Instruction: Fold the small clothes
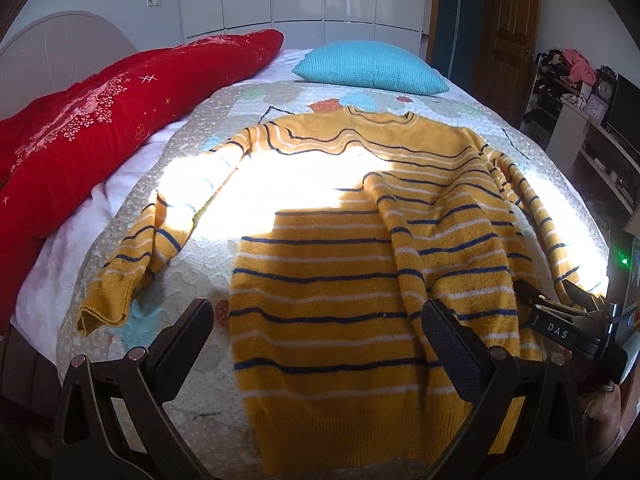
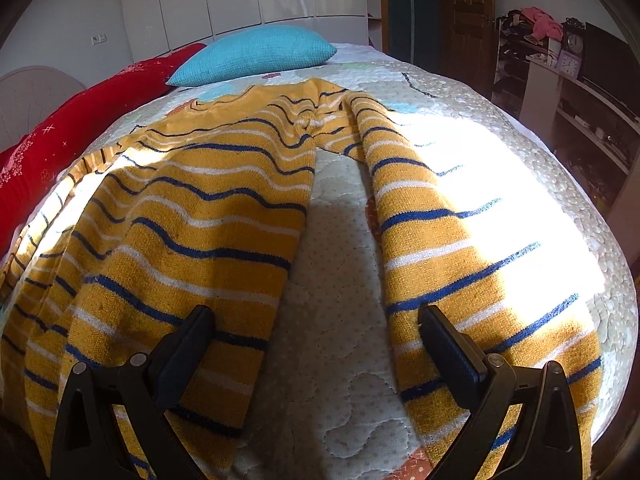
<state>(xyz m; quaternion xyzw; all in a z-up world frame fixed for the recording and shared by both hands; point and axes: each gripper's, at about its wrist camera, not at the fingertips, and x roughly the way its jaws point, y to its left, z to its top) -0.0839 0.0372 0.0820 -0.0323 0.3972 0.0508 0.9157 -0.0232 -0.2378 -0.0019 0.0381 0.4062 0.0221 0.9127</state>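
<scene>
Both the left gripper (image 1: pixel 316 344) and right gripper (image 2: pixel 316 348) hover wide open, empty, above the striped sweater (image 1: pixel 340 264) spread on the bed (image 1: pixel 192 360); soft, light knit, probably best pinched at hem or cuff.

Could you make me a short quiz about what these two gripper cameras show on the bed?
1. True or false: the left gripper is clamped on the sweater.
2. Which lies nearest the sweater's collar? A) the teal pillow B) the red quilt C) the clock
3. Fill in: between the right gripper fingers, a strip of bare ____ shows between the sweater's body and its sleeve.

Key
1. False: both grippers stand wide open, holding nothing.
2. A: the pillow sits just beyond the collar.
3. Bedspread, the quilted cover under the sweater.
</scene>
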